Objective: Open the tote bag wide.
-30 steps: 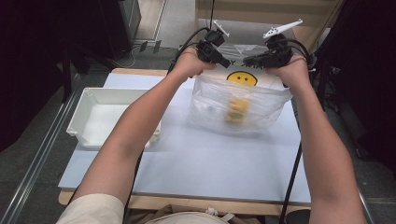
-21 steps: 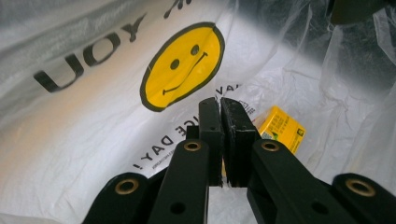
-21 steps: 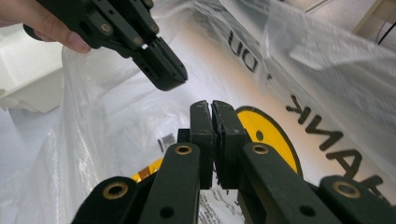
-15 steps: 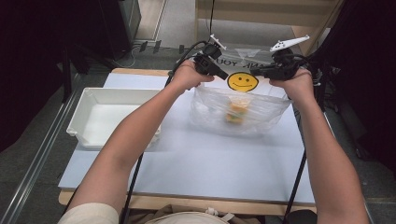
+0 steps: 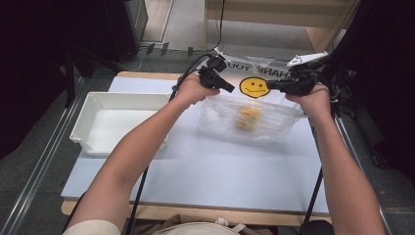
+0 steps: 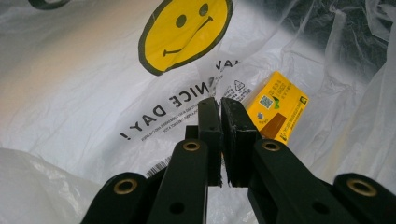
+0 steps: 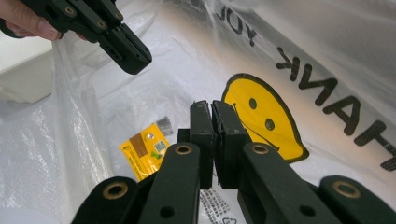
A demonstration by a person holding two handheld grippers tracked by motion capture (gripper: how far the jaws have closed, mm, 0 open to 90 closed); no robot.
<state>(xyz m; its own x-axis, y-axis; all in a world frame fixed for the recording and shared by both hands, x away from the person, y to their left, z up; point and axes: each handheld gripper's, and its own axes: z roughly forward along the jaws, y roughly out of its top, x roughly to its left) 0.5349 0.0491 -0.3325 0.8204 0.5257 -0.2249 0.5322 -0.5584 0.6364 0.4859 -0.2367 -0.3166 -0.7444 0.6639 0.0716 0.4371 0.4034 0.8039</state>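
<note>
The left gripper (image 6: 219,109) has its two black jaws pressed together, and thin clear film of the plastic bag (image 5: 254,115) is pinched between the pads. The right gripper (image 7: 212,112) stands the same way, jaws together on the bag's film. In the high view the left gripper (image 5: 230,88) and the right gripper (image 5: 271,85) point toward each other from the two sides of the bag's top edge, each nipping it, so that the mouth of the bag is spread between them above the table (image 5: 220,171).

The bag is clear plastic with a yellow smiley face (image 5: 254,86) and black lettering printed on its far wall. Its lower part lies on the pale blue table top, toward the far right of it. Inside the bag, near the bottom, lies a small yellow packet (image 6: 278,106); in the right gripper view the packet (image 7: 145,148) shows through the film to the left of the jaws, with the left gripper (image 7: 133,58) and a fingertip of the left hand (image 7: 25,21) beyond it.

The left hand (image 5: 191,90) and the right hand (image 5: 311,98) grip the tools, forearms reaching in from the near edge. A white tray (image 5: 93,100) sits on the left part of the table, well apart from the bag.
</note>
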